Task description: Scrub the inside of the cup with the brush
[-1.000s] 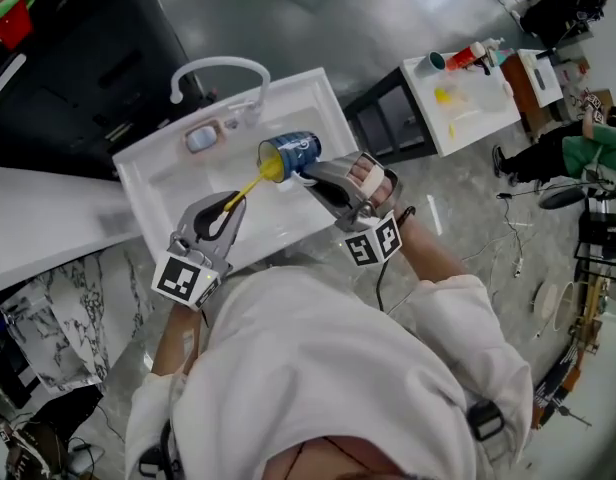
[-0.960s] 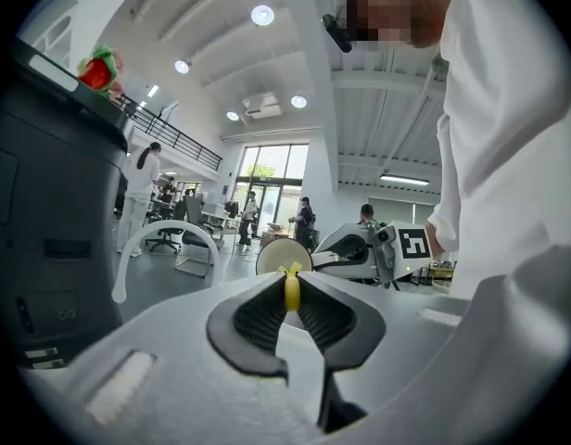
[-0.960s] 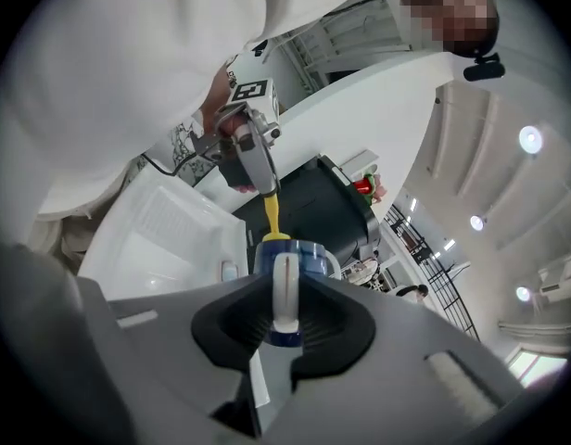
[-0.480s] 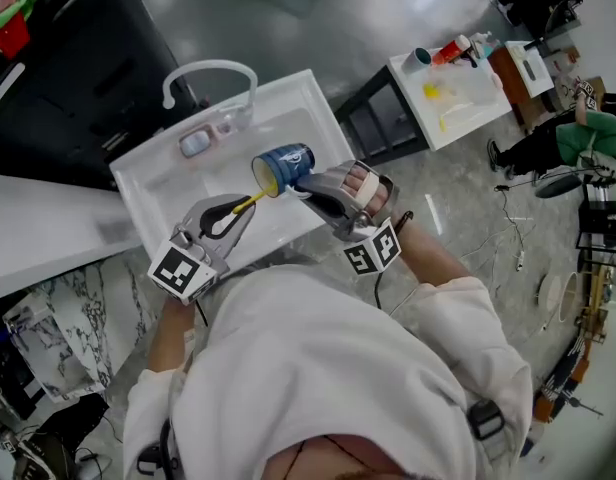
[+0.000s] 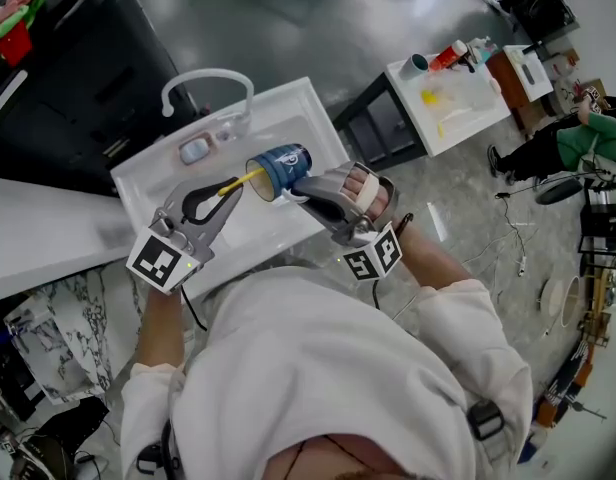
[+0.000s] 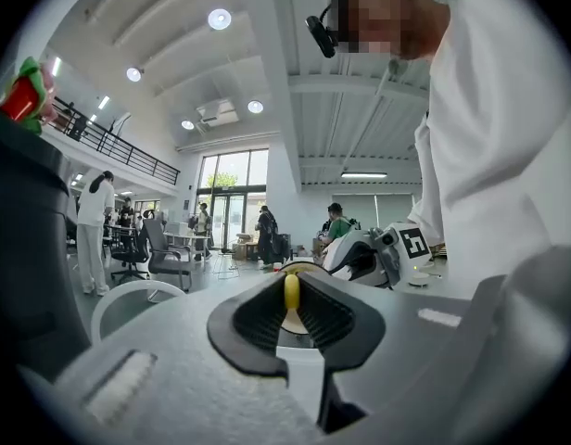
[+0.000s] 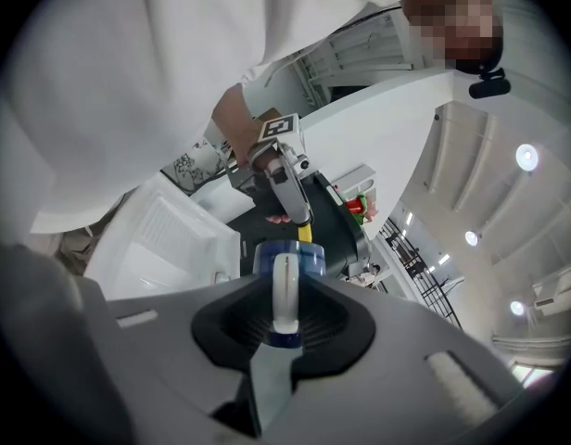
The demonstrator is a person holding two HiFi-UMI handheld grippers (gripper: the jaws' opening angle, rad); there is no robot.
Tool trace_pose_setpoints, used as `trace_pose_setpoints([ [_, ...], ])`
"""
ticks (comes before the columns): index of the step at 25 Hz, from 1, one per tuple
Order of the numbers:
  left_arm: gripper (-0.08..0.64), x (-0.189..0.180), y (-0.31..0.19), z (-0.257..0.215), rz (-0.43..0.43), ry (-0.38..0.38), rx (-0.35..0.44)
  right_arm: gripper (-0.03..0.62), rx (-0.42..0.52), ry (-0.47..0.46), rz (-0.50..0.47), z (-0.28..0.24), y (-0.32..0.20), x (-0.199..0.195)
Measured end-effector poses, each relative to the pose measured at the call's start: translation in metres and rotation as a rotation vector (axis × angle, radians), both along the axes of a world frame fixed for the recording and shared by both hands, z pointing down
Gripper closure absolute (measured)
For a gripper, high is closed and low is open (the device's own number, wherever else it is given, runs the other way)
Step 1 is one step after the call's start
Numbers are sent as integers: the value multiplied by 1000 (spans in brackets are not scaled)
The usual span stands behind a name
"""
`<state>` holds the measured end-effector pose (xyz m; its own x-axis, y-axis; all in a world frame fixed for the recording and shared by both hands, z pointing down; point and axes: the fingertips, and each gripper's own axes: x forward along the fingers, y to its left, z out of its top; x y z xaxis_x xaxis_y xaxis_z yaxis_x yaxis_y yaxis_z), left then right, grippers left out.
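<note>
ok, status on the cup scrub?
Left gripper shut on yellow brush, right gripper shut on handle of blue cup. Brush runs into cup mouth, over the white sink. Nothing in the way.

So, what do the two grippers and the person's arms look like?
Both the left gripper and right gripper are grey shells with black ribbed pads and a black-and-white marker cube at the back. A thin black cable trails from the right one. The person wears a white top.

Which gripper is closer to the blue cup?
Right. The right gripper clamps the blue cup by its white handle; the left gripper sits off its mouth, holding the yellow brush that points into it.
</note>
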<state>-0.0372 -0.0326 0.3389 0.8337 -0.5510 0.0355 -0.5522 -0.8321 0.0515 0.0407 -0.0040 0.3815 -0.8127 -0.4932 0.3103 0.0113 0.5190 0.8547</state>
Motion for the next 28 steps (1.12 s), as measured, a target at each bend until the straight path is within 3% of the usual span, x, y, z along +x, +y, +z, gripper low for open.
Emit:
trace_pose_setpoints([
  [8, 525, -6, -4, 21, -2, 13, -75, 541, 0, -24, 1, -14, -7, 2],
  [14, 525, 11, 10, 28, 64, 28, -102, 541, -33, -34, 5, -14, -12, 8],
  [21, 525, 25, 10, 16, 97, 21, -66, 541, -42, -24, -3, -10, -13, 10],
  [28, 525, 17, -11, -13, 62, -10, 15, 541, -28, -24, -11, -14, -13, 13],
])
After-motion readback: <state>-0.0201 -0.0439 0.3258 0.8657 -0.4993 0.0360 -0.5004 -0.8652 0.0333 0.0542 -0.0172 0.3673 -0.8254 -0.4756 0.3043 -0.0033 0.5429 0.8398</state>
